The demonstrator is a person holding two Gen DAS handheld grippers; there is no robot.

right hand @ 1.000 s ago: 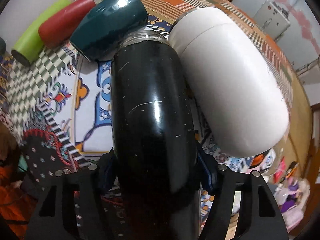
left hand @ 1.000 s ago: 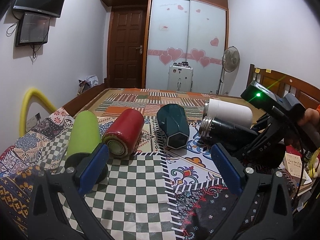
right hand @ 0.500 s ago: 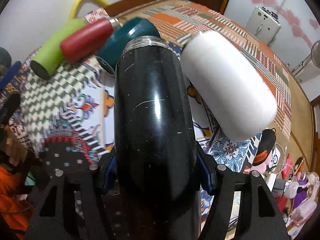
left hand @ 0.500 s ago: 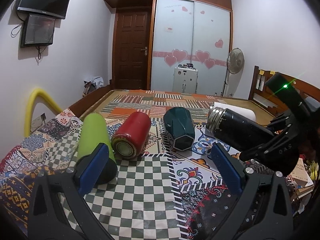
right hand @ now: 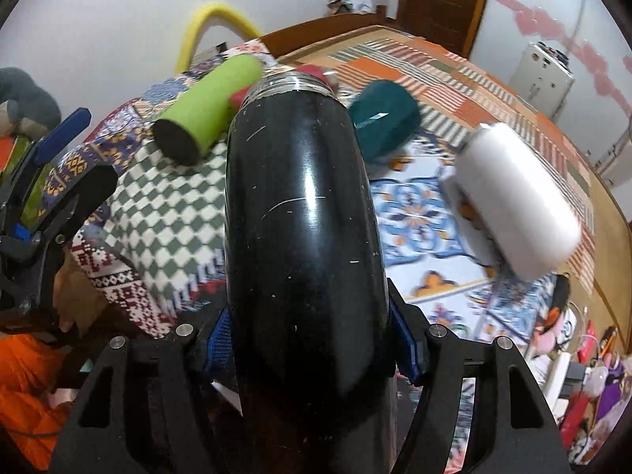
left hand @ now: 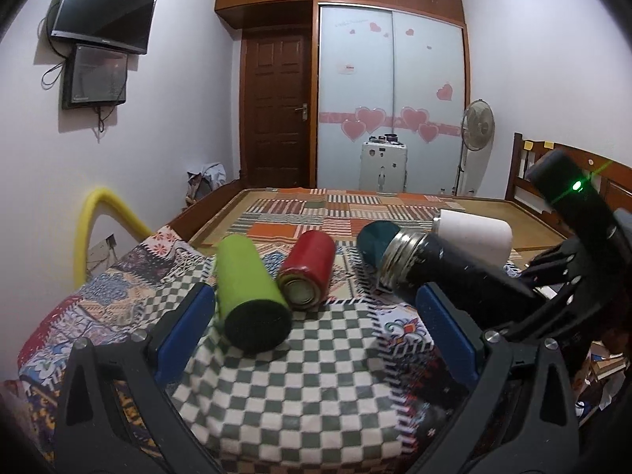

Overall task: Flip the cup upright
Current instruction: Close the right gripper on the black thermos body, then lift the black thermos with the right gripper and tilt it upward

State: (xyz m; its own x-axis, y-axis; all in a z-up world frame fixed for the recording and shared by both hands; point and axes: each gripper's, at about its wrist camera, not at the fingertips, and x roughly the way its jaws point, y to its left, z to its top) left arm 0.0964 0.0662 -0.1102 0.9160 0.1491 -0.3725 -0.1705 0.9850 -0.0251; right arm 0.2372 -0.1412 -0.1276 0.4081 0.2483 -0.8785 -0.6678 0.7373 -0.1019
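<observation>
The black cup (right hand: 304,213) is now raised clear of the bed (left hand: 355,213), where a second ago it lay on the quilt against the white cup (right hand: 517,197); its threaded steel mouth is tilted up and away from the right tool (right hand: 312,347). The white cup is seen apart from it and blurred, lying on its side toward the right edge of the bed. The blue pads (right hand: 219,345) of the right tool are pressed against both sides of the black body near its base, so the cup is clamped. In the left wrist view the black cup (left hand: 446,272) is seen slanting across the right side, above the quilt, with the right tool (left hand: 553,296) behind it.

The bed is covered by a patchwork quilt (left hand: 284,359) with a green-and-white checked panel near the front edge. Behind it a frosted sliding wardrobe (left hand: 391,106) with pink hearts, a brown door (left hand: 276,106), a wall television (left hand: 102,12) and a standing fan (left hand: 478,122) are seen.

On the quilt, a green cup (left hand: 245,280), a red cup (left hand: 308,272) and a teal cup (left hand: 373,241) are laid on their sides in a row from the left edge toward the middle. The left tool (left hand: 316,339) is held open over the front edge, with nothing between its blue pads (left hand: 185,331).
</observation>
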